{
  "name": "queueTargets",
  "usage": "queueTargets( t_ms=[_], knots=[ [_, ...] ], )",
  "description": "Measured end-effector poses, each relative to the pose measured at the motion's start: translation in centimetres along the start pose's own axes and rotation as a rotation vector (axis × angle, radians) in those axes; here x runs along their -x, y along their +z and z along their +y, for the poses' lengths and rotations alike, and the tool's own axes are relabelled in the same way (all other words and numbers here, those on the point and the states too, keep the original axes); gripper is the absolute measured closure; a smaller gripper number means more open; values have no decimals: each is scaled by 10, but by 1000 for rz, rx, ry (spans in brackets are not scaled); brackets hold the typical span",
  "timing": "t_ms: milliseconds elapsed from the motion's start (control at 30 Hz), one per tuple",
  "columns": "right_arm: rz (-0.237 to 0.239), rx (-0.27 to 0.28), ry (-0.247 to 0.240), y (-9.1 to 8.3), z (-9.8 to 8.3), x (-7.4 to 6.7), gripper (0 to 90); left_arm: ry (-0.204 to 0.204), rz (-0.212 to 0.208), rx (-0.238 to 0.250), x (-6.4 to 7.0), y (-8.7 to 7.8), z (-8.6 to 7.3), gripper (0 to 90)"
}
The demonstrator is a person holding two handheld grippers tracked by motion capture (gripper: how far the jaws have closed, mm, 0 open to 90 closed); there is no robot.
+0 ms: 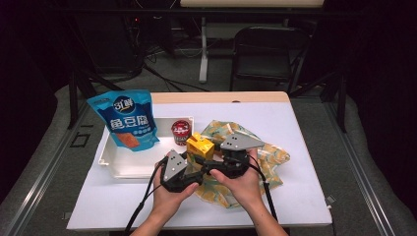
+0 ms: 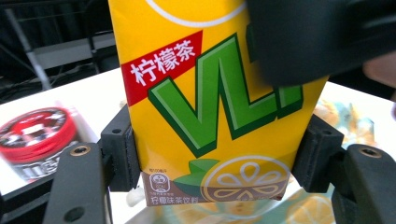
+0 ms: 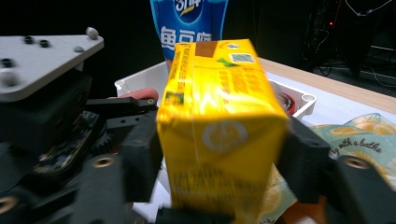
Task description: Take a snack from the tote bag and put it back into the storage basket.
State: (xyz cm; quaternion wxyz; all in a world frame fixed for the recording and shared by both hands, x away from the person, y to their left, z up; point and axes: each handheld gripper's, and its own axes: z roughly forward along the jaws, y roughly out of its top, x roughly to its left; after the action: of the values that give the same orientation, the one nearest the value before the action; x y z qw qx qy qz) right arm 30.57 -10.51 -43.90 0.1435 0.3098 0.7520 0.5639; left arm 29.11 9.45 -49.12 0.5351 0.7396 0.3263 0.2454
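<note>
We are passing a yellow lemon tea carton (image 1: 199,147) from one hand-held gripper to the other, in the air just beside the white tray (image 1: 114,167), on its right. The left hand-held gripper (image 2: 217,161) is taking it: the black jaws are sitting against both side walls of the carton, low down near its base, so we are judging them clamped on it. The right hand-held gripper (image 3: 223,156) is bracketing the same carton from another side; its jaws are standing close at the carton's flanks, but the picture is blurring there and we cannot tell whether they are pressing or just clear.

We are judging the handover as midway. Next, the right one needs to come fully free and back away without dragging the carton, while the left keeps it upright and firm.

Readable writing: the carton is showing big green letters "VLT", the last partly covered, a red band reading 柠檬茶, and small print 柠檬味茶饮料 beside a lemon-slice drawing. A blue snack pouch (image 1: 126,119), leaning on the tray's far left corner, is reading 鱼豆腐. A small red-lidded cup (image 1: 181,131) is sitting inside the tray at its right end; its label is too small to read. To the right of the tray, a lemon-print cloth (image 1: 268,162) is lying crumpled on the desk (image 1: 305,196), with the words "with a bathe" visible.
</note>
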Motion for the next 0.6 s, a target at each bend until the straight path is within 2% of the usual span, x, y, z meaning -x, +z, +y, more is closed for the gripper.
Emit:
queueTargets(
  t_ms=[67, 100, 233, 600],
  knots=[
    [1, 18, 0, -7, 1, 1, 291, -29, 19, 10, -10, -5, -1, 315],
    [1, 18, 0, -7, 1, 1, 291, -29, 19, 10, -10, -5, -1, 315],
    [-5, 45, 0, -18, 1, 6, 276, -52, 59, 7, -25, -12, -7, 314],
    [-52, 37, 19, -32, -13, 21, 278, -93, 126, 3, -50, -18, -24, 314]
  ],
)
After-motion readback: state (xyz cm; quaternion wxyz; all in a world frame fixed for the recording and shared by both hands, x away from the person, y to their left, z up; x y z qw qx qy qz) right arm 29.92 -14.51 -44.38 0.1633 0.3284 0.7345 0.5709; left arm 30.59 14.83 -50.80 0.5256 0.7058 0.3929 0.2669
